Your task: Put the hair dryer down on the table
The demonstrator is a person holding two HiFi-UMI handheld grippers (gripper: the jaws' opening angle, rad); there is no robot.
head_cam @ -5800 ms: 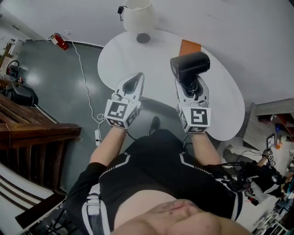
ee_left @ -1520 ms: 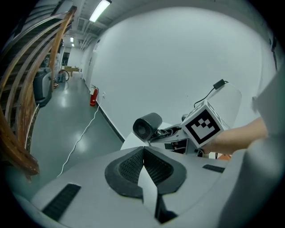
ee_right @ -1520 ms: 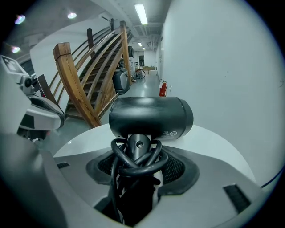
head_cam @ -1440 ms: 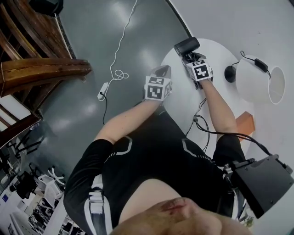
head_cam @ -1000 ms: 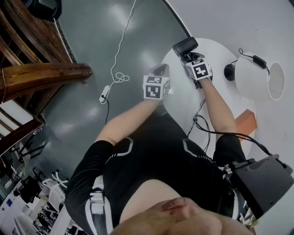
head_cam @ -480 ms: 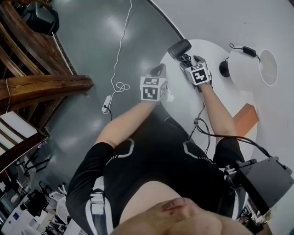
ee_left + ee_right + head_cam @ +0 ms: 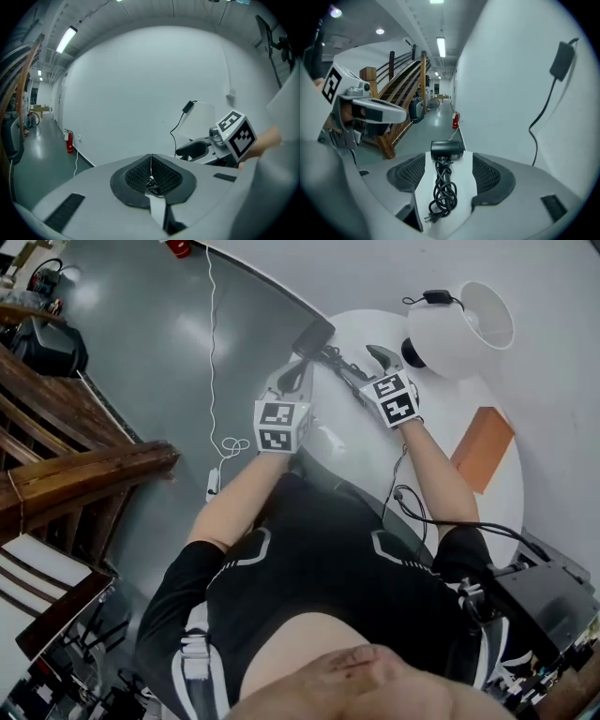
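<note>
Hair dryer (image 7: pixel 447 149) lies free of the right gripper (image 7: pixel 449 177), whose jaws have just been opening and now stand wide apart. In the right gripper view the mesh pads (image 7: pixel 408 174) flank the dryer's bundled cord (image 7: pixel 440 192) without touching it, so nothing is clamped. The black body lies flat on the white table (image 7: pixel 441 399), near the rim on the floor side, with its handle and cord trailing back toward the gripper and the plug nearest the jaws. In the head view the right gripper (image 7: pixel 373 360) hangs just short of the dryer (image 7: pixel 314 336), apart from it. The left gripper (image 7: pixel 151 174) has its jaws pressed together on nothing and takes no part. A lamp (image 7: pixel 459 320) stands further in on the table, clear of the dryer.

By my reading the placing itself is done, and the step in hand is the release and retreat. The next move calls for drawing the right gripper back and up with the jaws wide, so that no pad catches a loop of cord and drags the dryer toward the rim.
</note>
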